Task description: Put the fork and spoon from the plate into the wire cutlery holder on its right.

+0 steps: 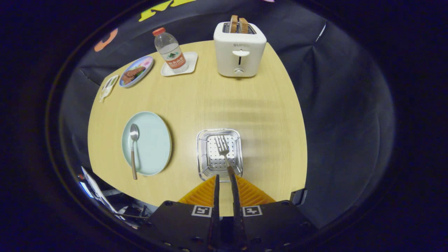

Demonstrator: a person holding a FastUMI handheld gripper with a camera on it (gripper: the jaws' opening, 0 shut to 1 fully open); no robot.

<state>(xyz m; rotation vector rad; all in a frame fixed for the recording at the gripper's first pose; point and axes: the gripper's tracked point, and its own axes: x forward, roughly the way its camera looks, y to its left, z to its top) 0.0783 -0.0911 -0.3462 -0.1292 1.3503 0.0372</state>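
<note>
At the bottom centre of the frame the gripper [225, 180] is pointing forward with its two fingers [216, 185] drawn nearly together, and they are pinching the handle of the fork [223, 148] between them, with only a narrow gap left. The fork is running straight away from the fingers, its long axis lying up the frame and its tines pointing toward the far side, hanging over the open top of the wire cutlery holder [219, 153]. The holder is sitting on the table [217, 101] just ahead of the fingers, a squarish metal basket with a perforated bottom. To its left, in the lower left of the frame, the pale green plate [147, 143] is lying on the table, well apart from the holder. The spoon [133, 148] is resting on the plate's left part, its bowl toward the far side and its handle reaching back over the near rim, its long axis also running near to far. Farther off, at the top centre, a white toaster [239, 52] is standing with two slices of bread in its slots. To the upper left a water bottle [170, 51] is standing on a small white tray [182, 64], and a small dish of food [136, 71] is lying beside it.
</note>
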